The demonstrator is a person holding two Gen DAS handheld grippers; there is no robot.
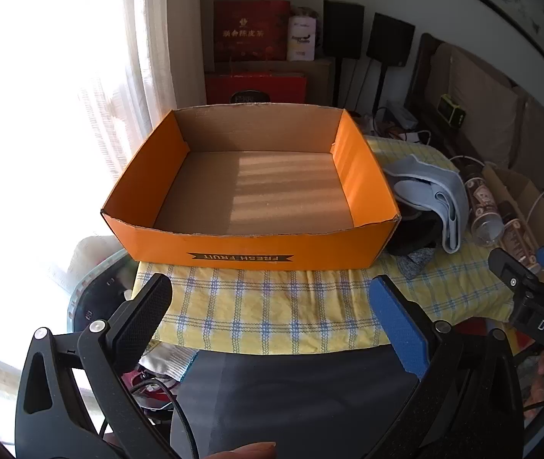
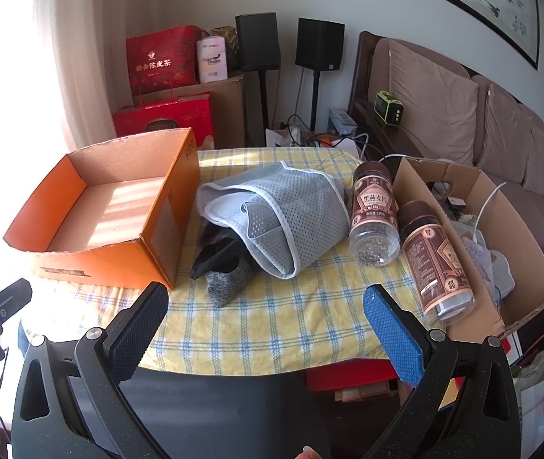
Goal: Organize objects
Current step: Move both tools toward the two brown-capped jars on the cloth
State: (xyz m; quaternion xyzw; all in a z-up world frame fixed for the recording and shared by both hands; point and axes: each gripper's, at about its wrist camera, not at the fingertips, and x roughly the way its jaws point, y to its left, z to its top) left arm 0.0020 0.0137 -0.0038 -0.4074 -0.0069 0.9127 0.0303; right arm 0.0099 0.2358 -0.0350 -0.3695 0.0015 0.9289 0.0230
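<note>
An empty orange cardboard box [image 1: 210, 256] [image 2: 92, 264] stands on the left of a yellow checked tablecloth [image 1: 279, 310] [image 2: 283, 321]. To its right lies a folded grey mesh cloth [image 2: 291, 214] [image 1: 436, 191] over a dark sock [image 2: 226, 283] [image 1: 417, 260]. Two brown-labelled plastic bottles [image 2: 373, 214] [image 2: 434, 260] lie further right. My left gripper [image 1: 272, 306] hangs open above the table's near edge, in front of the box. My right gripper [image 2: 268, 317] is open too, short of the sock and cloth. Neither holds anything.
A brown open carton [image 2: 509, 252] with cables and cloth sits at the table's right edge. Red gift boxes [image 2: 161, 61], two black speakers [image 2: 319, 44] and a sofa [image 2: 463, 114] stand behind. A bright curtained window [image 1: 42, 114] is on the left. A dark chair back [image 1: 298, 394] lies below the grippers.
</note>
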